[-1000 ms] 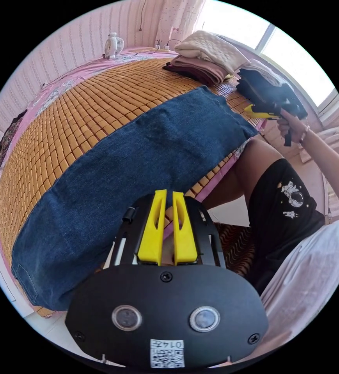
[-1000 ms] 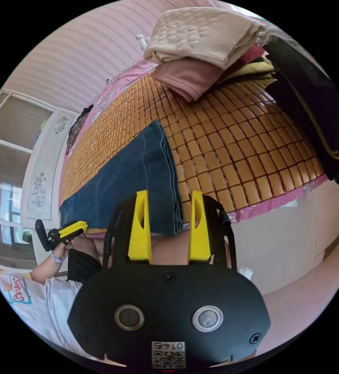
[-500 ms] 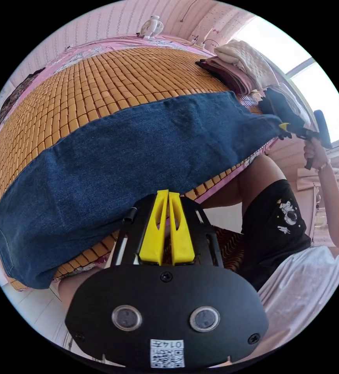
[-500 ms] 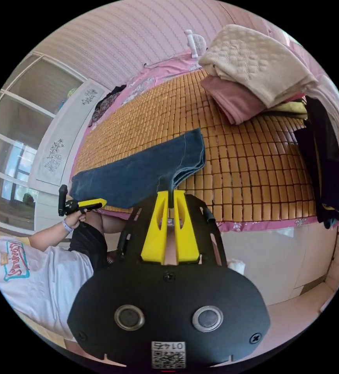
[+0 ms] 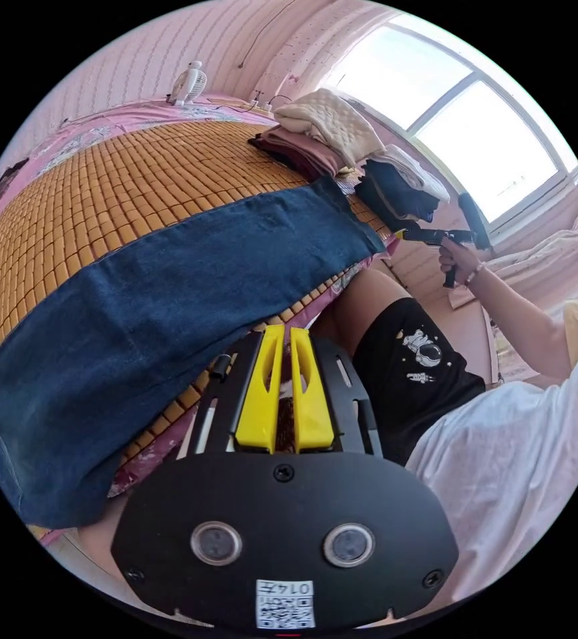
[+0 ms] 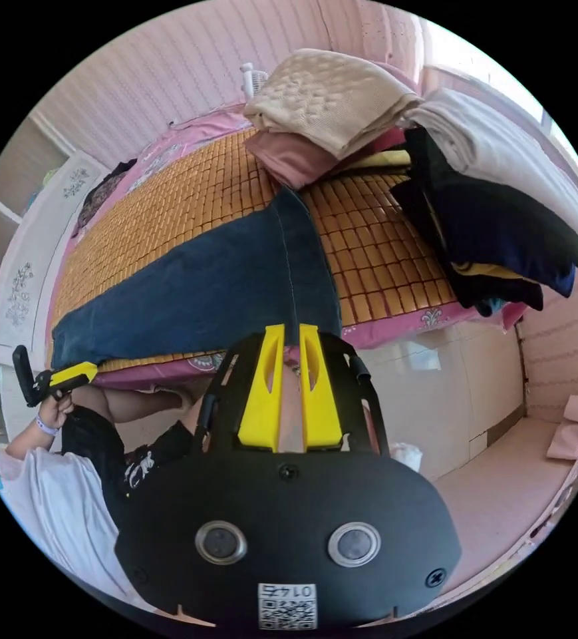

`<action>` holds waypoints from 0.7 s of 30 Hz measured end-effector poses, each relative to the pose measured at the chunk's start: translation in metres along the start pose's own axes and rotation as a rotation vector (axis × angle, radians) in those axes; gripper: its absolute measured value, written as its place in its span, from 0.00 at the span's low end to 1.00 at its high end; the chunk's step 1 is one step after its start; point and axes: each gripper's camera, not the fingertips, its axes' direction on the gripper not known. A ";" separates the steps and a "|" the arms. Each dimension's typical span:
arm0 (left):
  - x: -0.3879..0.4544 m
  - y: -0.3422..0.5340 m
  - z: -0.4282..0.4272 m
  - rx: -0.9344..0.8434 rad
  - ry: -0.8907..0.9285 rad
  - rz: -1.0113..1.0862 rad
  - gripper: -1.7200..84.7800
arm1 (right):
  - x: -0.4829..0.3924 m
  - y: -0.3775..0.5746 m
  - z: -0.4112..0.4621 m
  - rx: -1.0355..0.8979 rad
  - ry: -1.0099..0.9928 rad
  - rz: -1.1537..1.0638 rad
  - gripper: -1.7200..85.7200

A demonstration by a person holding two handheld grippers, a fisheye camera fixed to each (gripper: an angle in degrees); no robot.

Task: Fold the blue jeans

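Jeans (image 5: 169,279) flat on mat, left fingers (image 5: 262,393) clenched empty, right fingers (image 6: 264,393) likewise.

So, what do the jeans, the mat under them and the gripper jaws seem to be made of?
Jeans: denim, matte, dark blue, judging by the speckled weave and stitched hem.
Mat: probably bamboo or similar small hard tiles, amber and slightly glossy, laid in a grid.
Left gripper jaws: likely moulded plastic, smooth bright yellow with cut-out slots.

The bed (image 5: 136,173) has an orange mat of little squares on top. The blue jeans (image 5: 169,279) lie flat along its near edge. Two piles of folded clothes (image 6: 342,120) sit at one end. A small white fan (image 5: 187,83) stands at the back.
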 end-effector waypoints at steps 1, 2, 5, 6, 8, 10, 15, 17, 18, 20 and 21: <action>-0.005 0.005 -0.005 0.008 -0.015 -0.016 0.02 | -0.031 -0.011 0.008 -0.004 -0.027 -0.092 0.07; -0.015 0.015 -0.015 0.023 -0.050 -0.046 0.02 | -0.065 -0.024 0.017 -0.015 -0.056 -0.187 0.08; -0.037 0.035 -0.033 0.036 -0.137 -0.127 0.04 | -0.166 -0.059 0.044 -0.038 -0.138 -0.451 0.09; -0.044 0.040 -0.036 0.042 -0.156 -0.151 0.05 | -0.188 -0.066 0.050 -0.046 -0.155 -0.500 0.10; -0.049 0.044 -0.037 0.046 -0.168 -0.176 0.06 | -0.273 -0.093 0.074 -0.079 -0.195 -0.675 0.11; -0.053 0.043 -0.034 0.042 -0.174 -0.187 0.06 | -0.333 -0.110 0.094 -0.110 -0.171 -0.776 0.11; -0.058 0.040 -0.010 -0.026 -0.243 -0.170 0.07 | -0.444 -0.140 0.146 -0.196 -0.042 -0.926 0.11; -0.060 0.042 -0.003 -0.043 -0.264 -0.176 0.07 | -0.469 -0.146 0.171 -0.282 0.018 -0.981 0.08; -0.060 0.044 -0.004 -0.037 -0.267 -0.171 0.06 | -0.473 -0.149 0.170 -0.280 0.025 -0.989 0.08; -0.059 0.044 -0.005 -0.051 -0.266 -0.154 0.04 | -0.487 -0.158 0.165 -0.329 0.020 -1.029 0.04; -0.057 0.045 -0.007 -0.062 -0.280 -0.141 0.03 | -0.490 -0.160 0.162 -0.317 0.024 -1.040 0.03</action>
